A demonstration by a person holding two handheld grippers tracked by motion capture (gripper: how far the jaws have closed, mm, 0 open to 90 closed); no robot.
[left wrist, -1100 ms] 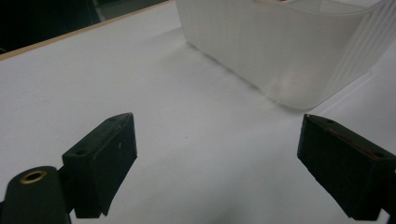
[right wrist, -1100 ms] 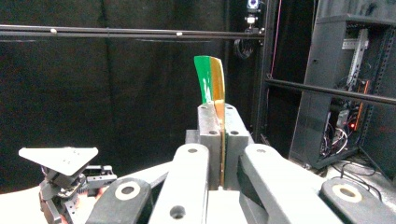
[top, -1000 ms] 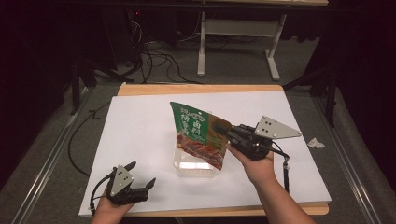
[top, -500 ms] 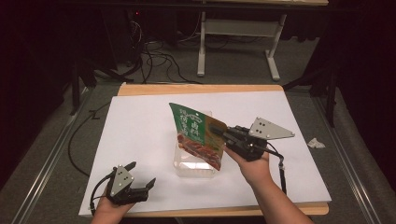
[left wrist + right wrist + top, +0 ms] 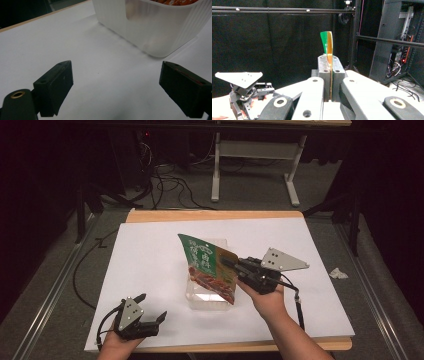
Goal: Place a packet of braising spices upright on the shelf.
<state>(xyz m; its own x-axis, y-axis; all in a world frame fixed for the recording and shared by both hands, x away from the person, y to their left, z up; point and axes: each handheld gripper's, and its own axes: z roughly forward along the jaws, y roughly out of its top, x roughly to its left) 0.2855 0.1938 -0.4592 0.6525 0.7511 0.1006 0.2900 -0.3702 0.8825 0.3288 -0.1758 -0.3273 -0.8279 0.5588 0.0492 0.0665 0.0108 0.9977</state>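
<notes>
Two grippers are working at the white table (image 5: pixel 150 260). The right gripper (image 5: pixel 235 266) is pinching the green bag (image 5: pixel 207 265) by its edge, holding it tilted over the clear tub (image 5: pixel 210 300); the right gripper view is showing that edge (image 5: pixel 327 45) clamped flat between the fingers (image 5: pixel 323 67). The left gripper (image 5: pixel 150 312) is resting near the table's front edge with fingers (image 5: pixel 56 80) spread, nothing between them, the tub (image 5: pixel 160 30) lying beyond.

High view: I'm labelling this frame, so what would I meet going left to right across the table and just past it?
left gripper → clear plastic tub → green snack bag held over the tub → right gripper, shut on the bag's edge → crumpled white scrap on the floor beside the table.
</notes>
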